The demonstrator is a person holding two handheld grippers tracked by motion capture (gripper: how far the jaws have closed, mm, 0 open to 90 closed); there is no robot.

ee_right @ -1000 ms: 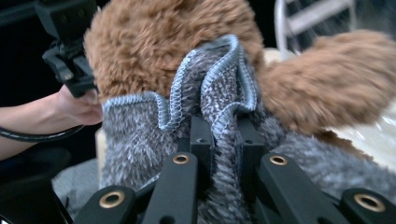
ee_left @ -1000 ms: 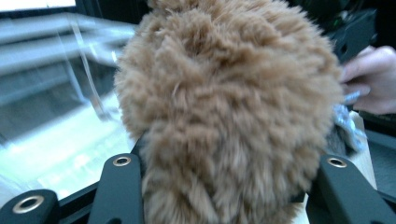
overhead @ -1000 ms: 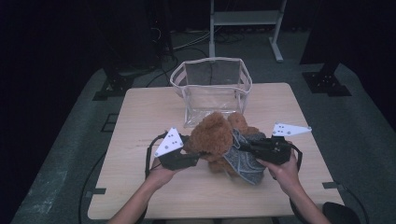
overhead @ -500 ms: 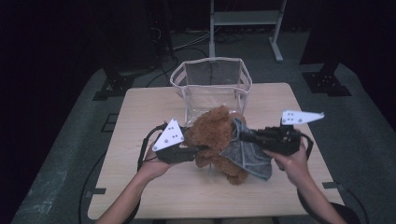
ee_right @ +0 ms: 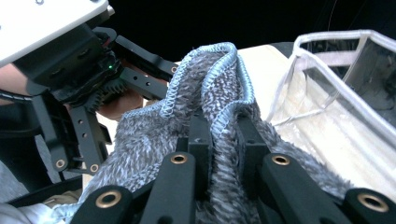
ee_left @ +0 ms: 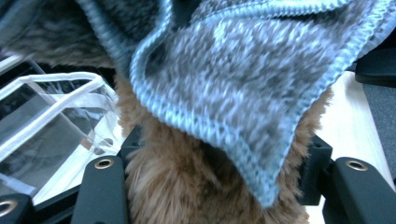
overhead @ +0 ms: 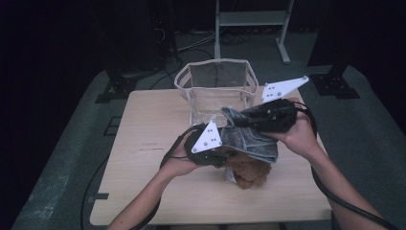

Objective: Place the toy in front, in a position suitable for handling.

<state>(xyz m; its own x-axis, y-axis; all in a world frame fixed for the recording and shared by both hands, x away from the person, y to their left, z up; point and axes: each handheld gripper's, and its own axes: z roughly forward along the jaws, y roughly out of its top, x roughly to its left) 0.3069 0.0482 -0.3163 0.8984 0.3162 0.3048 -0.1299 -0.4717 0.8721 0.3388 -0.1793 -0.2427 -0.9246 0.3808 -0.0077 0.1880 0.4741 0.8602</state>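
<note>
- Right gripper (ee_right: 218, 135) pinches the grey blanket (overhead: 249, 136) tight, lifted above the table (overhead: 143, 163).
- Left gripper (ee_left: 217, 179), jaws just opening, brown plush toy (ee_left: 187, 186) between them, pads hidden by fur.
- No readable writing anywhere.

The grey knitted cloth (overhead: 251, 136) covers most of the brown plush toy (overhead: 246, 170), so its shape is unclear. In the left gripper view, the clear plastic bag (ee_left: 44, 126) is cut by the left edge.

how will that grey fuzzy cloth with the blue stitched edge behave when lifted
The grey fuzzy cloth with blue stitched edge probably stays floppy: it folds and drapes from the right gripper. It seems light, hanging from one pinch. Its pile may drag on the brown plush toy.
</note>
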